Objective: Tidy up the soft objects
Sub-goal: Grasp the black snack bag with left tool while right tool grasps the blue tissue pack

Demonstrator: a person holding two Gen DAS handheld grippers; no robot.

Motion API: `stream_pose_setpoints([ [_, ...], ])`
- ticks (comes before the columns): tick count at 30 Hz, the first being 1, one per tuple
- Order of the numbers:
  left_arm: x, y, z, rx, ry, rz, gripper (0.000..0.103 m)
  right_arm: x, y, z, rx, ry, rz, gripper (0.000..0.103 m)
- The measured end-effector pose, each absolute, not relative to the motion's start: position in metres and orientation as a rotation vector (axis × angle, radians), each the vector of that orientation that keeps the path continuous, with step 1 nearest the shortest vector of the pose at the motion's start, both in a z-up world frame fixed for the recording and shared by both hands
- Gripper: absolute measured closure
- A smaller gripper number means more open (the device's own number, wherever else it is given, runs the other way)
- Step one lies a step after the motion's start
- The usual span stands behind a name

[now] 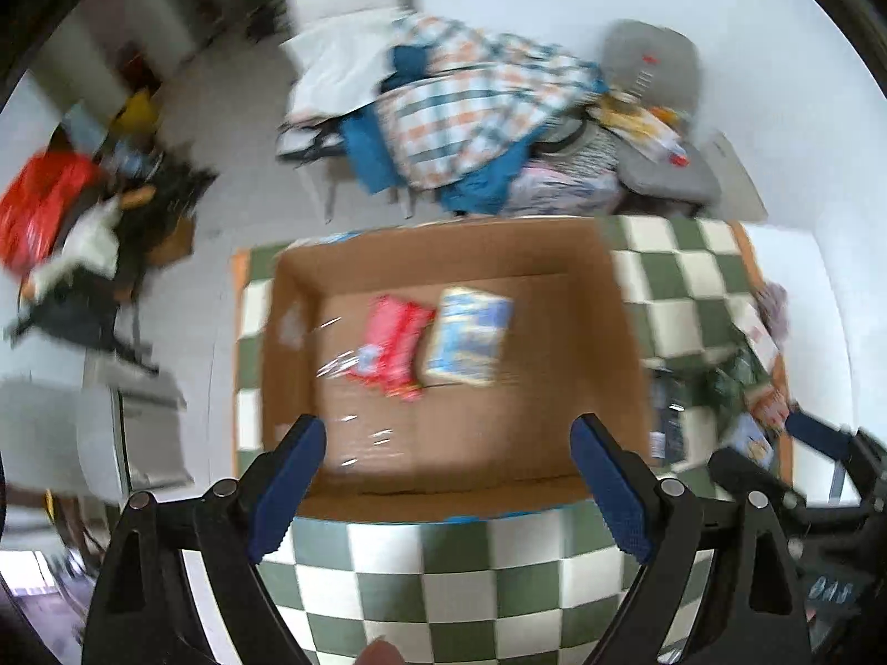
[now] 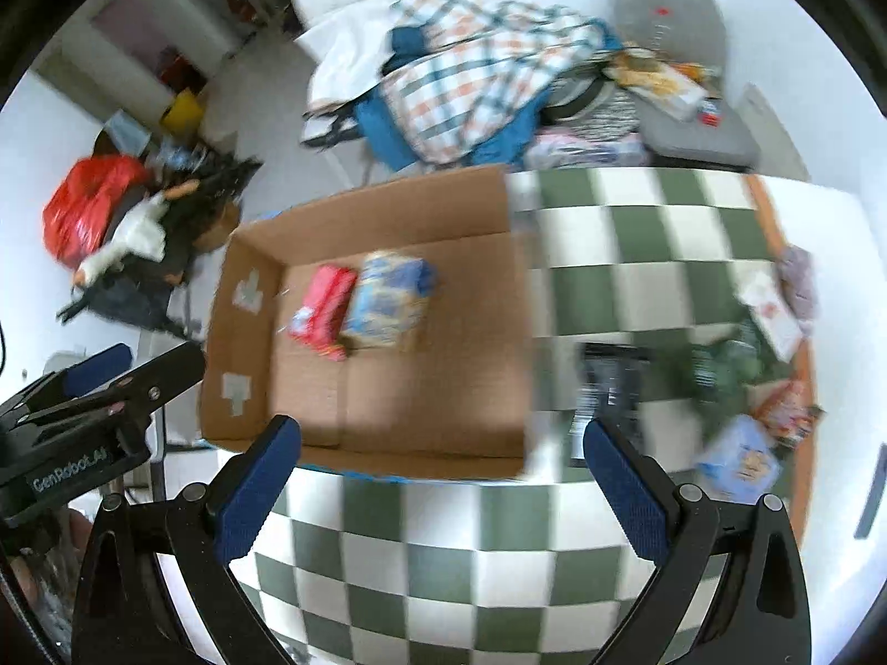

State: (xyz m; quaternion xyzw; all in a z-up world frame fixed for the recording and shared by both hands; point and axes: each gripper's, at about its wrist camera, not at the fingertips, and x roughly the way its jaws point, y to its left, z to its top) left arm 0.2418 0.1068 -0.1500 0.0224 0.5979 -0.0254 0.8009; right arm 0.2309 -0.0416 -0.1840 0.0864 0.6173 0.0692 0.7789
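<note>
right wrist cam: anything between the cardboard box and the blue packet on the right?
Yes: between box and blue packet lie checkered cloth and a blurred dark packet, in the right wrist view.

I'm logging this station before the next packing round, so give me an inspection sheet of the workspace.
Surface: green-and-white checkered tablecloth covers the table.
Job's things: open cardboard box holds a red packet and a blue packet, side by side; another blue packet lies on the cloth outside the box.
Clutter: dark packets and other blurred wrappers at the table's right edge.
Grippers: left gripper and right gripper both open, empty, at the box's near side.
Cables: nothing seen.
Surroundings: chair piled with plaid cloth, grey cushion, red bag on the floor.
</note>
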Motion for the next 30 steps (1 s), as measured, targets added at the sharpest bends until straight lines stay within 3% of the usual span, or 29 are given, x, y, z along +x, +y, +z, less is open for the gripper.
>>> stream_pose_setpoints([
  [3, 0.247, 0.049, -0.148, 0.109, 1.285, -0.136, 0.013, 0.224, -0.105, -0.178, 0.213, 1.348, 0.061, 0.0],
  [7, 0.266, -0.031, -0.185, 0.193, 1.39, -0.247, 0.013, 0.212, -0.192, -0.196, 0.221, 1.385, -0.074, 0.0],
  [13, 0.283, -0.12, -0.283, 0.387, 1.588, -0.263, 0.013, 0.2, -0.267, -0.292, 0.093, 1.62, -0.064, 0.0],
  [20, 0.296, -0.156, -0.355, 0.454, 1.745, -0.227, 0.013, 0.196, -0.275, -0.37, -0.057, 1.756, 0.066, 0.0],
  [28, 0.301, -0.162, -0.406, 0.461, 1.865, -0.183, 0.013, 0.203, -0.276, -0.411, -0.128, 1.795, 0.123, 0.0],
  [30, 0.3, -0.158, -0.415, 0.463, 1.887, -0.173, 0.013, 0.204, -0.281, -0.416, -0.131, 1.794, 0.095, 0.008],
])
